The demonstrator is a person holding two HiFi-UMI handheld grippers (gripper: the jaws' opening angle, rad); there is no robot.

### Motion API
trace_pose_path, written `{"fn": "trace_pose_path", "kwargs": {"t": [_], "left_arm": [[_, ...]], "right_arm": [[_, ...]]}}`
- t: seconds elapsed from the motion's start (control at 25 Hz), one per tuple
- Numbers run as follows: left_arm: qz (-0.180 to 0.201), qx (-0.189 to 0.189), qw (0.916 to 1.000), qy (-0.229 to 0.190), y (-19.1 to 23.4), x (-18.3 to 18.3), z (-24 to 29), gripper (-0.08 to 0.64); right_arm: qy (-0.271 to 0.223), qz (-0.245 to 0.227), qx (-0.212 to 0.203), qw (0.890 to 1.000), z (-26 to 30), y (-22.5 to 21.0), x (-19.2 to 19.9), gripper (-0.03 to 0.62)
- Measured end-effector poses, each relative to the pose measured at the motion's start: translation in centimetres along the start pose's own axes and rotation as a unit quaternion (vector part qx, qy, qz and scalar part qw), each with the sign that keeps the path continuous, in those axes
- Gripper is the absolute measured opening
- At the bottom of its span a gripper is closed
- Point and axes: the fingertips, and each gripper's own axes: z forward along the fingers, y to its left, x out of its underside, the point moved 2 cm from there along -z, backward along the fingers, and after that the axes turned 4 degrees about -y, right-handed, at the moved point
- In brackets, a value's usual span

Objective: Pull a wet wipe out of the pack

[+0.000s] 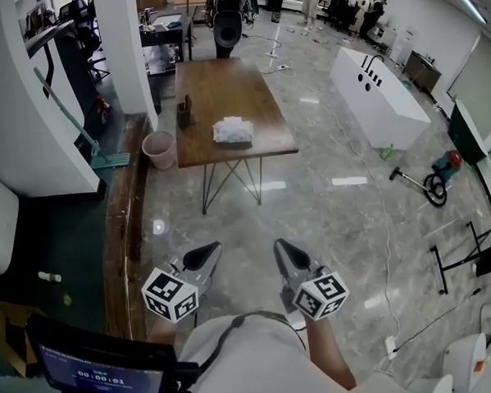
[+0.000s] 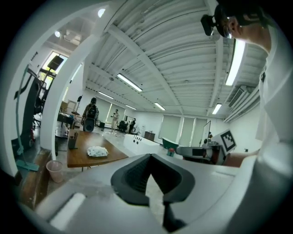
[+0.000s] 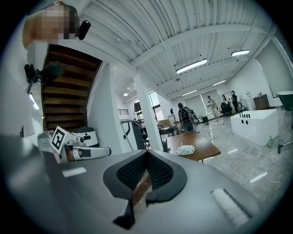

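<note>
The wet wipe pack [image 1: 232, 131] is a white soft packet lying near the front edge of a brown wooden table [image 1: 223, 90], far ahead of me. It also shows small in the left gripper view as the pack [image 2: 97, 151] and in the right gripper view as the pack [image 3: 185, 149]. My left gripper [image 1: 210, 250] and right gripper [image 1: 279, 246] are held side by side close to my body, well short of the table. Both point level toward it. The jaws of the left gripper [image 2: 149, 157] and of the right gripper [image 3: 146, 153] meet at the tips with nothing between them.
A dark holder [image 1: 184, 114] stands on the table's left side. A pink bin [image 1: 159, 148] sits on the floor by the table's left legs. A long white box [image 1: 380, 94] lies to the right, with a floor tool and cables [image 1: 432, 182] nearby. A wooden ledge [image 1: 124, 231] runs along the left.
</note>
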Motion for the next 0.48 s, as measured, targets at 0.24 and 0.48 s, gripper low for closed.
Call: {"fn": "trace_pose_path", "kwargs": {"t": [0.24, 0.48], "left_arm": [[-0.004, -0.021, 0.9998, -0.002, 1.4, 0.9, -3.2, 0.003], [-0.022, -0.051, 0.9984, -0.015, 2.6, 1.3, -4.9, 0.003]], "right_arm": [[0.015, 0.004, 0.005, 1.000, 0.1, 0.9, 0.9, 0.009], [0.033, -0.005, -0.016, 0.999, 0.9, 2.3, 1.4, 0.008]]}}
